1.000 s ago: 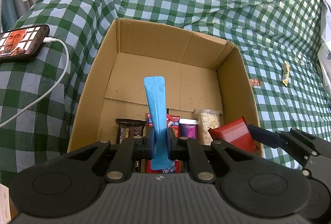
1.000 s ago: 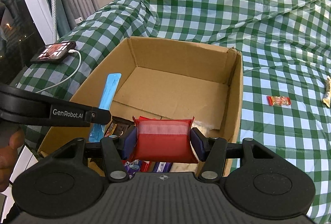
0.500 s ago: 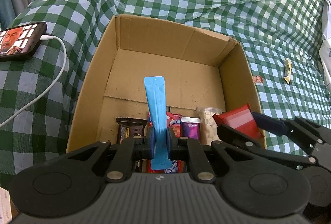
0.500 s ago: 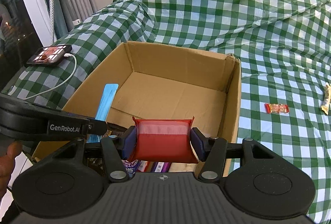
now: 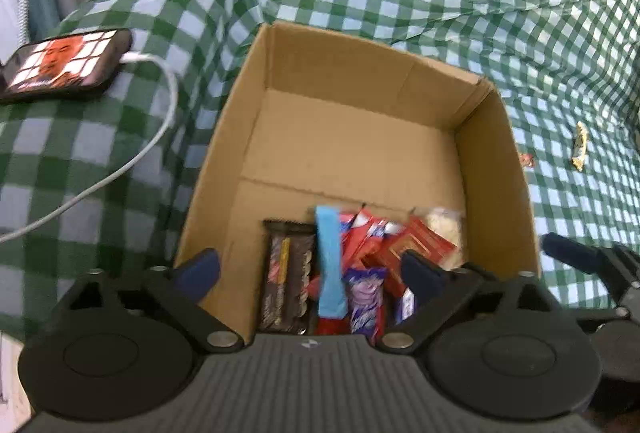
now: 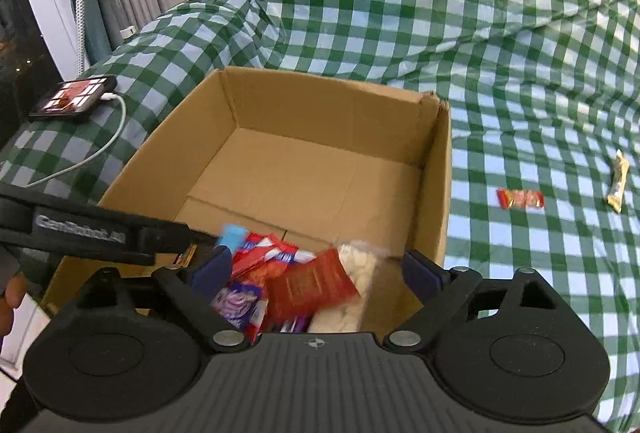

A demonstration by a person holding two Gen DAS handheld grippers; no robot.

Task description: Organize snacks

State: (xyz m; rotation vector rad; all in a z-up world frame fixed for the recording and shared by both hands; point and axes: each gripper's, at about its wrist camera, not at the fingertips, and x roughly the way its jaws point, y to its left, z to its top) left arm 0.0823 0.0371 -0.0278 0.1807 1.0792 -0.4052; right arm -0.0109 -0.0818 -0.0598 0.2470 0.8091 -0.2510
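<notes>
An open cardboard box (image 5: 360,81) stands on the green checked cloth, with several snacks piled at its near end. My left gripper (image 5: 310,271) hangs over that pile with its jaws opening wide. The blue stick packet (image 5: 330,265) lies loose and blurred between them, touched by neither pad. My right gripper (image 6: 316,271) is also opening over the box (image 6: 328,101). The red packet (image 6: 312,285) sits free on the pile between its fingers, beside a clear bag of white pieces (image 6: 356,273). A brown bar (image 5: 286,273) and a purple packet (image 5: 366,301) lie alongside.
On the cloth right of the box lie a small red candy (image 6: 520,199) and a yellow bar (image 6: 618,185). A phone (image 5: 64,67) with a white cable (image 5: 152,149) rests to the left. The box's far half shows bare cardboard floor. Curtains hang at the far left.
Both grippers went from shut to wide open. The blue stick dropped from the left jaws and the red packet from the right jaws onto the snack pile in the box.
</notes>
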